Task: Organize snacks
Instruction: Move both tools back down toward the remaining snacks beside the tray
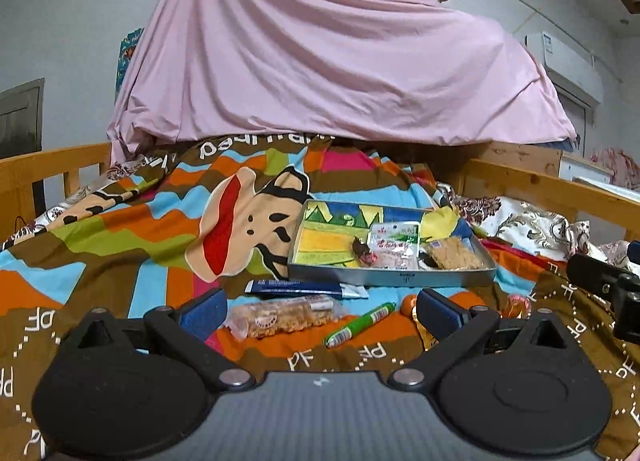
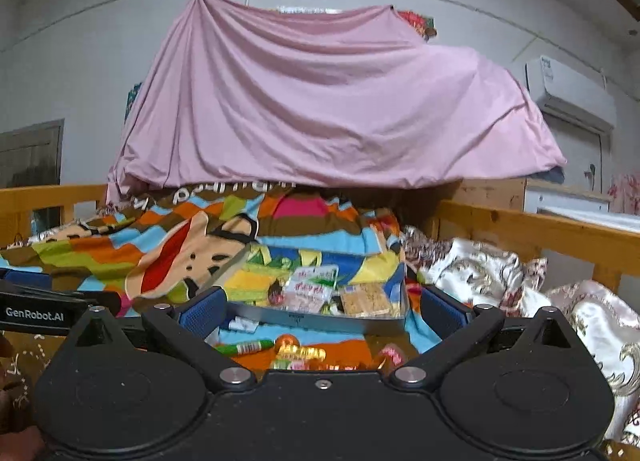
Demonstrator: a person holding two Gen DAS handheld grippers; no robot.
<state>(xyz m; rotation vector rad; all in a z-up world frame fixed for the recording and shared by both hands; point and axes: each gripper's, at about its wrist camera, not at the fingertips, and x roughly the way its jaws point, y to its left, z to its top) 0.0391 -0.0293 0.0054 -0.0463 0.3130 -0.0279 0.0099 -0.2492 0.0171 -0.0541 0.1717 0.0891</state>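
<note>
Lying loose between near edge and tin tray [image 1: 390,275]: cracker pack [image 1: 280,315], green sausage [image 1: 359,324], blue tube [image 1: 306,288], blocking the straight approach. Staying open across the bedspread [image 1: 100,245] at left; hemming in far right, wooden rail [image 1: 552,189].

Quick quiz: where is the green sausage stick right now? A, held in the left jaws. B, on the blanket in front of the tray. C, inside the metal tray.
B: the green sausage stick lies on the blanket, nearer the camera than the tray, with the left gripper open around nothing.
</note>
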